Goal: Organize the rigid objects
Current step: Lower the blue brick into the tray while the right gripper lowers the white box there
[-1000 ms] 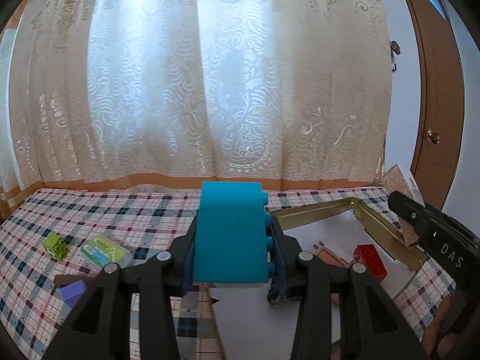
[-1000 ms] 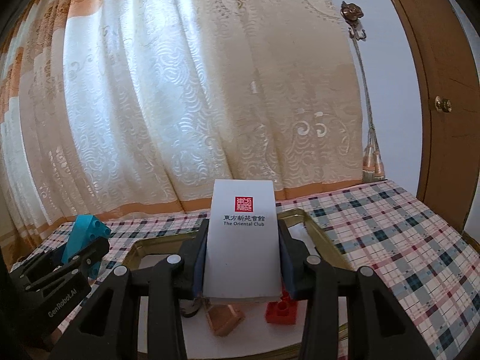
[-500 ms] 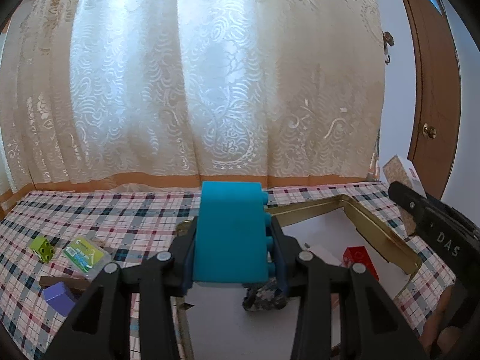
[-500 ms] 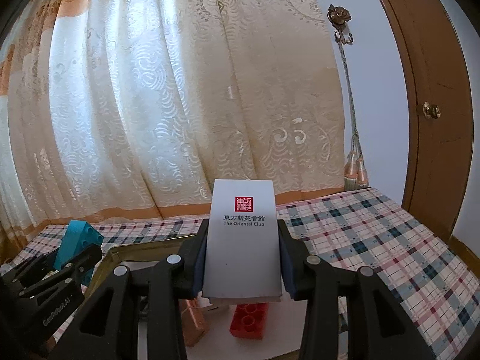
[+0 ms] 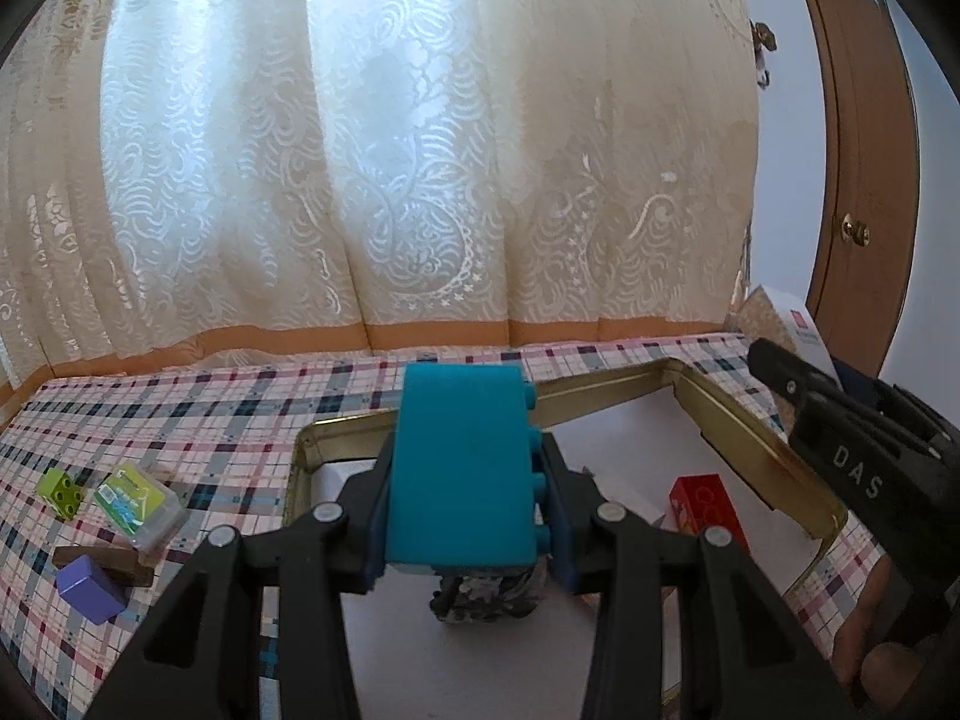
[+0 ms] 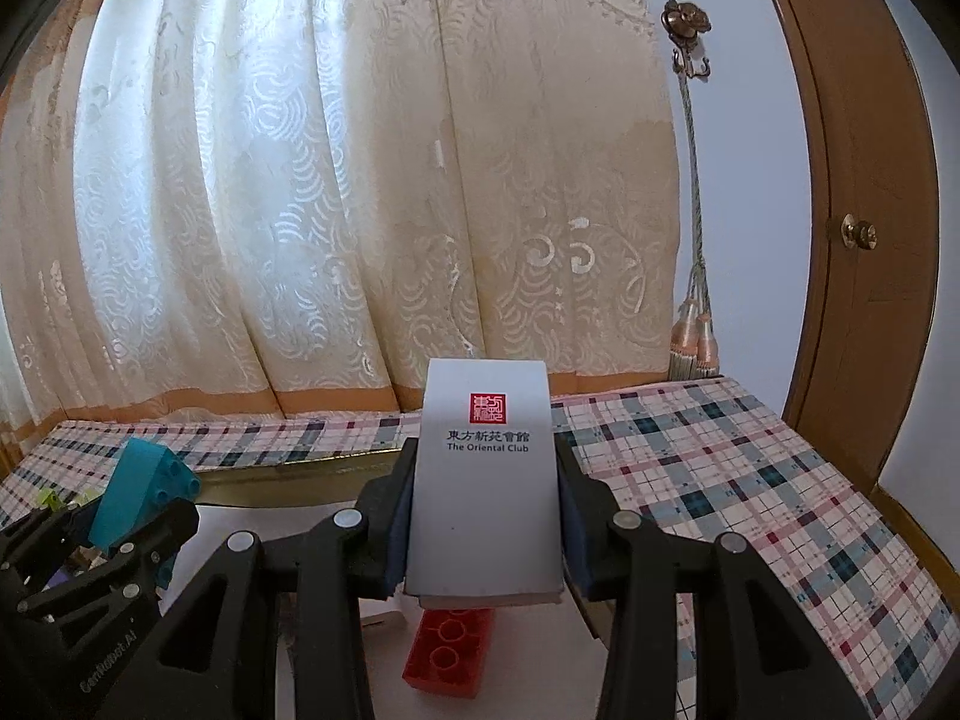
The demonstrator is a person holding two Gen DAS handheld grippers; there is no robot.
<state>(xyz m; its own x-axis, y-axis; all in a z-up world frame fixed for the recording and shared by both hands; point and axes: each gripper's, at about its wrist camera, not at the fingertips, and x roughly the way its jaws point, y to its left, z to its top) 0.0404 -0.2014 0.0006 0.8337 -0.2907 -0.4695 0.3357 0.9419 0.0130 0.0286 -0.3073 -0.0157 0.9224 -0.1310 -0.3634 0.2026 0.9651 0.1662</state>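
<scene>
The left claw point(image 5: 465, 516) is clamped on a blue block point(image 5: 462, 468), held above the gold-rimmed tray point(image 5: 750, 444) near its left edge. The right claw point(image 6: 483, 534) grips a white box point(image 6: 486, 480) over the tray's right side, above a red block point(image 6: 450, 651). A green block point(image 5: 60, 489), a small case point(image 5: 135, 501) and a purple block point(image 5: 90, 591) lie on the checked surface point(image 5: 210, 420) left of the tray.

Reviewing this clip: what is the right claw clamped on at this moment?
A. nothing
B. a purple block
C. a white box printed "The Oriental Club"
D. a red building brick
C: in the right wrist view the right claw pinches the white box between its pads, while the red brick lies in the tray below.
</scene>
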